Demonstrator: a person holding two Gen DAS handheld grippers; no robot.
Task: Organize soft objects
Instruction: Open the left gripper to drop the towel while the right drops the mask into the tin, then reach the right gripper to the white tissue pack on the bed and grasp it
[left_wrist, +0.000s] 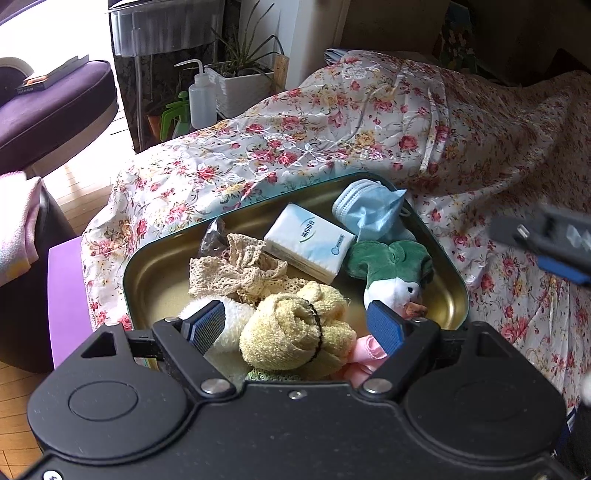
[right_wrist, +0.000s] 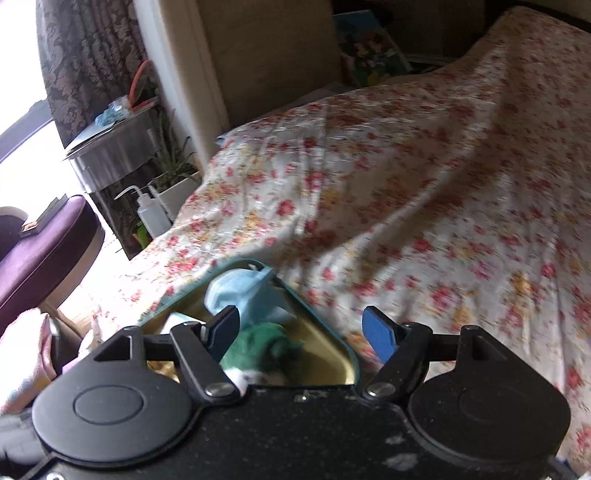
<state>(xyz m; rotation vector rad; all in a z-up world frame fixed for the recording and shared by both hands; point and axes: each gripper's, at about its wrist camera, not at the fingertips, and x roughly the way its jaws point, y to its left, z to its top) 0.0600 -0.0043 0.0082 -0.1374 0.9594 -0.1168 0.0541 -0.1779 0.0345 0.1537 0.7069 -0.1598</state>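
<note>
We saw the floral quilted bedspread (left_wrist: 369, 122), glossy and puckered with stitching, covering nearly everything and bare of loose items as far as both views reached. On it sat the rounded rectangular metal tin (left_wrist: 155, 273), teal outside and brushed gold inside, already well filled, so we judged the sorting close to done, with perhaps only tidying left.

Inside it lay a rolled yellow terry towel (left_wrist: 291, 332), nubbly and bound with a dark band, a beige crocheted lace piece (left_wrist: 236, 269), a green and white plush toy (left_wrist: 391, 269), a smooth white tissue packet (left_wrist: 310, 243), and a pleated pale blue face mask (left_wrist: 369, 214) in the far corner. Something pink and something white and fluffy showed underneath, too hidden for us to identify.

Our left gripper (left_wrist: 295, 325) hung over the towel with jaws apart, not pressing it. Our right gripper (right_wrist: 301, 328) stood parted at the tin's corner, holding nothing.
</note>
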